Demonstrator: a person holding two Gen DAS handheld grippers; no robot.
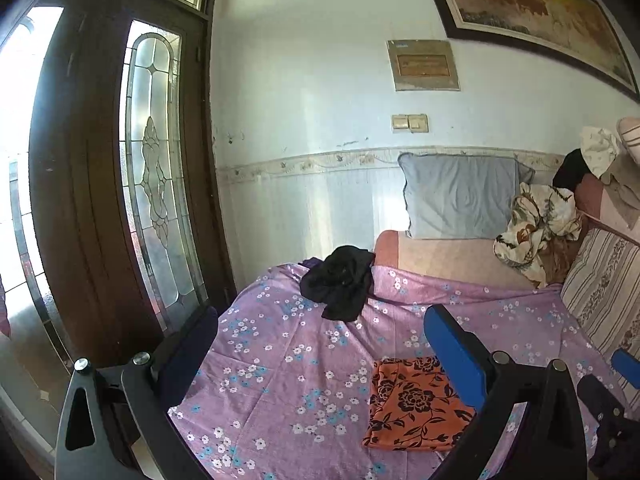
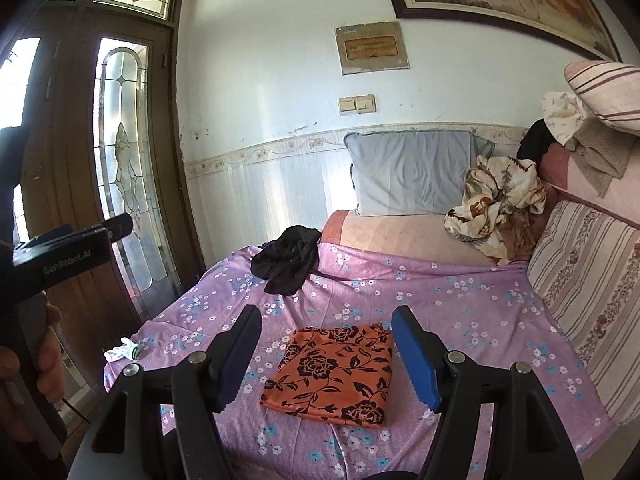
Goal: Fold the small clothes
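Note:
A folded orange cloth with black flowers (image 2: 336, 376) lies flat on the purple flowered bedsheet (image 2: 460, 304). My right gripper (image 2: 327, 314) hovers above it, open, its fingers standing either side of the cloth without touching it. The same orange cloth (image 1: 416, 404) shows low and right in the left wrist view, where my left gripper (image 1: 320, 314) is open and holds nothing. A crumpled black garment (image 1: 340, 280) sits farther back on the sheet, near the bed's left edge. A hand (image 2: 48, 352) holds the left gripper (image 2: 116, 228) at the left of the right wrist view.
A grey pillow (image 2: 416, 172) leans on the back wall, with a crumpled cream patterned blanket (image 2: 496, 204) to its right. Striped cushions (image 2: 592, 280) line the right side. A small white item (image 2: 124, 350) lies at the bed's left edge. A wooden glass door (image 1: 120, 184) stands left.

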